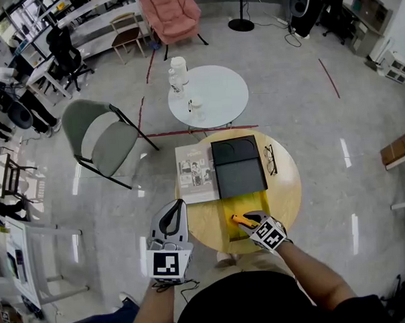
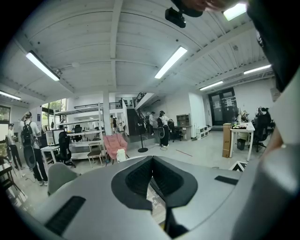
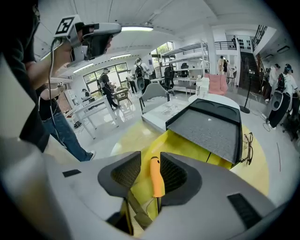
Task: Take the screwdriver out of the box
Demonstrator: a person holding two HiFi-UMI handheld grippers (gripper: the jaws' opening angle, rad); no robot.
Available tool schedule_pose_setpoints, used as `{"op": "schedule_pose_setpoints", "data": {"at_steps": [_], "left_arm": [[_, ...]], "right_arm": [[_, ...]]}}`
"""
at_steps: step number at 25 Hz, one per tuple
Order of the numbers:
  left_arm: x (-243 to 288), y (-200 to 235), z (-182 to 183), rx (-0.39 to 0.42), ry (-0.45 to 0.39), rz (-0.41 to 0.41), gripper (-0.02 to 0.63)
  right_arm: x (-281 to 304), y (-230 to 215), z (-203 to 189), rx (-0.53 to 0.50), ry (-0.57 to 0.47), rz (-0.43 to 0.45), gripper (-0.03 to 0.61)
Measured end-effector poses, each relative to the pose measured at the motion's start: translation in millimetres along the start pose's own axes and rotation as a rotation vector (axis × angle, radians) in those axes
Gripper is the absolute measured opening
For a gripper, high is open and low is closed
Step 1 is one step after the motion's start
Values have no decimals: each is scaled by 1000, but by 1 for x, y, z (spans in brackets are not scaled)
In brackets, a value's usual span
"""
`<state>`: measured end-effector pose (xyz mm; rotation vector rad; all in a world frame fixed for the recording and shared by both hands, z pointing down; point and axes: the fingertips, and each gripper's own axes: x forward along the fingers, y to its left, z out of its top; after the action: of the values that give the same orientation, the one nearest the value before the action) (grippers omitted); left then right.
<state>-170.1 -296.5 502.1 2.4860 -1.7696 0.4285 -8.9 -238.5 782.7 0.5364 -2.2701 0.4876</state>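
**In the box [image 1: 228, 208]: screwdriver [image 3: 156, 177], right gripper [image 3: 150, 159] spread round its handle**

Lies in the yellow base of the box, not yet lifted out, with the orange handle up between the pads of the right gripper and the dark shaft running back beneath them. Sits close against the right-hand pad, with a clear gap to the other; cannot tell whether touching. Released, then, and grasping nothing, with the tips dipped into the box from its near side.

Thrown open at the far side of the box: its black lid [image 1: 237, 168], lined with grey.

Just left of the box, beside that lid: a book [image 1: 195, 172], lying flat.

Just right of the box, beside the same lid: a pair of glasses [image 1: 270, 159].

Under the box: a round wooden table [image 1: 288, 194].

Left of the box, out past the table's edge: the left gripper [image 1: 177, 207], clenched on nothing, tips together in its own view.

Beyond the box: a round white table [image 1: 219, 90] carrying a white jug and a few small things.

Well to the left of the box: a grey-green chair [image 1: 94, 139].

Far beyond the box: a pink armchair [image 1: 172, 15].
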Motion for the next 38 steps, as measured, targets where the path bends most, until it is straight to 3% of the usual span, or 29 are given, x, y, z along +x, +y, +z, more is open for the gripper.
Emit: {"op": "schedule_pose_setpoints", "data": {"at_steps": [15, 26, 28, 33, 38], "left_arm": [[-6, -15, 3, 11, -12, -50, 14], [-10, -21, -10, 20, 34, -51, 14], [-11, -22, -12, 25, 42, -52, 14], [-13, -21, -10, 25, 43, -42, 14], [-16, -21, -6, 12, 33, -41, 14]], "right_arm": [[47, -2, -58, -90, 191, 23, 155], [63, -16, -75, -41, 255, 3, 161], [65, -19, -76, -42, 262, -14, 125], [61, -22, -72, -21, 257, -31, 120], [46, -19, -59, 14, 160, -36, 118]]}}
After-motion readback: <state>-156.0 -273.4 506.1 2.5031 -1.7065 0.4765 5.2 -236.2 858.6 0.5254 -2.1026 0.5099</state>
